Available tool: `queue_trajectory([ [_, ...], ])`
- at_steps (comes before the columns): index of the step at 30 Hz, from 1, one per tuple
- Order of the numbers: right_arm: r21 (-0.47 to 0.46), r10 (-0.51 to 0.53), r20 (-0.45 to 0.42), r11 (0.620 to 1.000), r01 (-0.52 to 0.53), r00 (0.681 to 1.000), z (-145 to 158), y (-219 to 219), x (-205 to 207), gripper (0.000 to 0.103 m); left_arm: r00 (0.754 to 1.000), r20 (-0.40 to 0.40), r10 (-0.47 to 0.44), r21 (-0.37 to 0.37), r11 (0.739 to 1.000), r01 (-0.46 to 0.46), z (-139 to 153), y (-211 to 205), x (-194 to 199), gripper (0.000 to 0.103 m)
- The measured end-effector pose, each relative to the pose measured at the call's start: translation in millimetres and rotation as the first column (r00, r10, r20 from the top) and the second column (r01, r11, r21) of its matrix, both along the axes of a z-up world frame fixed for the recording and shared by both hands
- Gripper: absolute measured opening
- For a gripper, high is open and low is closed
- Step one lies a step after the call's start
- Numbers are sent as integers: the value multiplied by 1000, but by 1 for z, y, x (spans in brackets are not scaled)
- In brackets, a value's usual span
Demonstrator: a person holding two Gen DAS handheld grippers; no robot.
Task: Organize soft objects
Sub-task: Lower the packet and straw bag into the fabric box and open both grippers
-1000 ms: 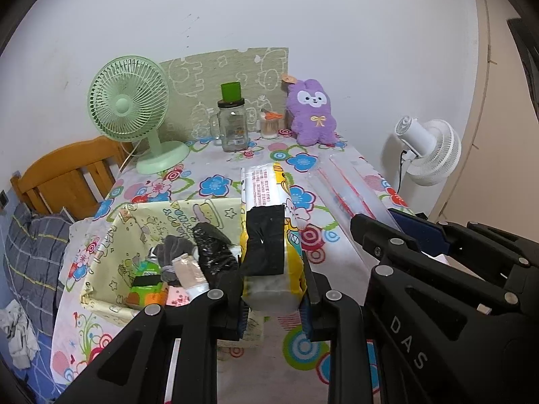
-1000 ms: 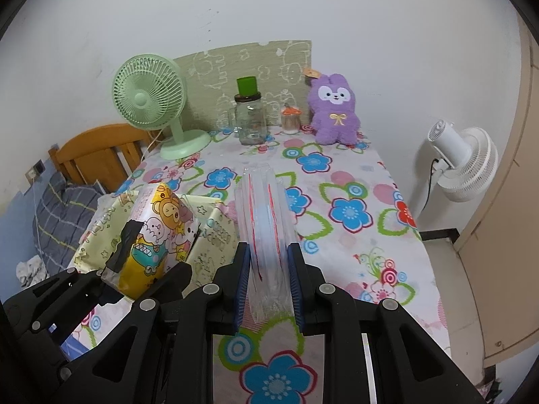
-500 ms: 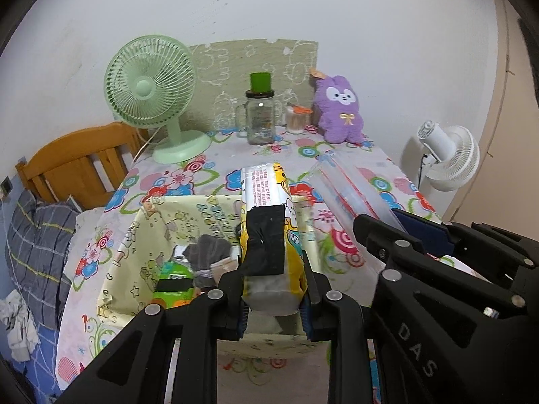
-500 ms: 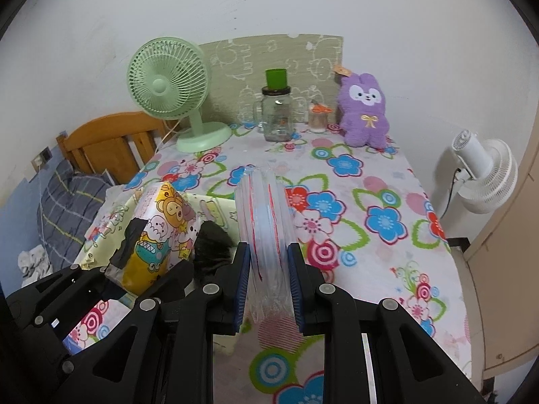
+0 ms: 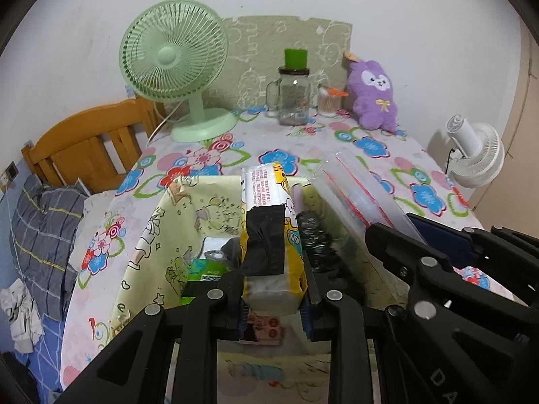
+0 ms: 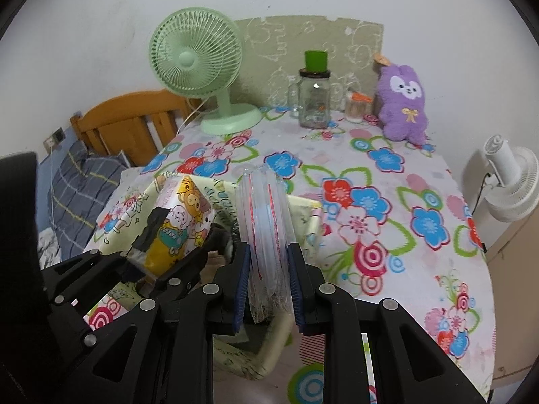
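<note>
My left gripper is shut on a yellow cartoon-print tissue pack with a black patch, held above the open pale-yellow fabric bin. My right gripper is shut on a stack of clear zip bags with red seals, over the bin's right rim. In the right wrist view the tissue pack and the left gripper sit just to the left. Inside the bin lie a green packet and dark bundles. A purple plush bunny sits at the table's back.
A green desk fan, a glass jar with a green cup on top and a small cotton-swab pot stand along the wall. A white fan is off the table's right edge. A wooden headboard and bedding lie left.
Both grippers have moved forward and down together with their loads. The fabric bin has come closer and now lies right under them.
</note>
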State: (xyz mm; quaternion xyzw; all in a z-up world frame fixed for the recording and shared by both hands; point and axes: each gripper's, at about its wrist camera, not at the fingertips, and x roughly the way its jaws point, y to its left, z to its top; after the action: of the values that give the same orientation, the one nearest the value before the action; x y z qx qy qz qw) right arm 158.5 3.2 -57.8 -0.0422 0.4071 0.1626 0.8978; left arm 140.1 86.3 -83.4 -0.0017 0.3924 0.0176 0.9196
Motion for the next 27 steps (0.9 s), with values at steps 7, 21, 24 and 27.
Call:
queue_trajectory([
  [7, -27, 45, -11, 999, -45, 999, -9, 22, 5, 26, 999, -27, 34, -9, 999, -35, -13, 19, 6, 34],
  [21, -33, 112, -31, 993, -113, 993, -22, 48, 13, 26, 998, -48, 47, -16, 999, -48, -18, 40, 1, 67],
  [24, -29, 132, -34, 991, -133, 991, -23, 53, 16, 26, 997, -46, 54, -27, 998, -55, -17, 45, 0, 70],
  [27, -13, 143, -37, 990, -143, 989, -23, 57, 16, 27, 998, -43, 53, -36, 998, -55, -17, 48, -1, 71],
])
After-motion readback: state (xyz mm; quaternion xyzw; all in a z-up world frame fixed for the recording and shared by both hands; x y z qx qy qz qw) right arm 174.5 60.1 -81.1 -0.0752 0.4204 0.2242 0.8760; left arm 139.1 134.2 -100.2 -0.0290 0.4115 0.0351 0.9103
